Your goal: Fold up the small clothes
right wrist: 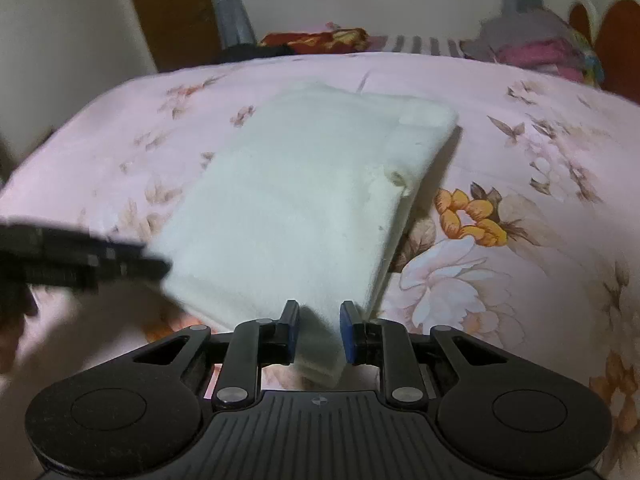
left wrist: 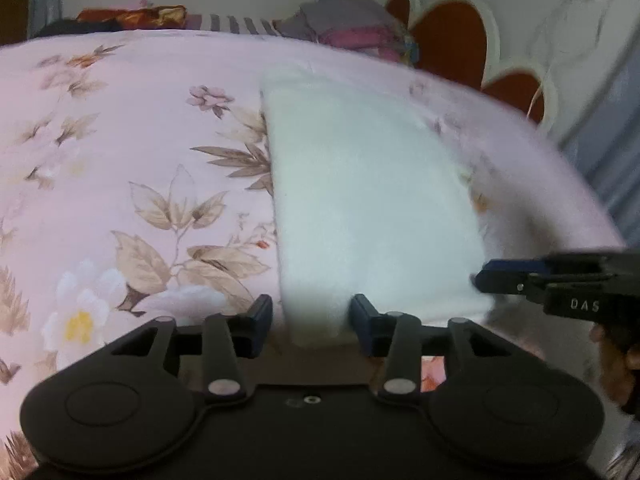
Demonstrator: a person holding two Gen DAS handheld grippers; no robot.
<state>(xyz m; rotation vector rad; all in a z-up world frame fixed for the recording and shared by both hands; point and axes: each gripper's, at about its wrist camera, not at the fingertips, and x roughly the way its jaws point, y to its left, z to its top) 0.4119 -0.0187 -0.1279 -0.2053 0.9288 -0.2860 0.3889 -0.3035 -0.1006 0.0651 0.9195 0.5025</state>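
A folded white fleece cloth (left wrist: 368,200) (right wrist: 300,200) lies on a pink flowered bedsheet (left wrist: 120,140) (right wrist: 520,200). My left gripper (left wrist: 312,316) is open around the cloth's near left corner, and a gap shows beside its left finger. My right gripper (right wrist: 319,326) is shut on the cloth's near right corner, which hangs down between its blue pads. The cloth's right edge is raised and casts a shadow on the sheet. Each gripper shows in the other's view: the right one (left wrist: 480,276) at the cloth's right edge, the left one (right wrist: 160,268) blurred at the left edge.
A pile of grey and pink clothes (left wrist: 352,28) (right wrist: 532,44) sits at the bed's far end beside a red-brown headboard (left wrist: 452,32). A red and orange fabric (left wrist: 132,16) (right wrist: 320,38) lies far back. A person's hand (left wrist: 616,364) holds the right gripper.
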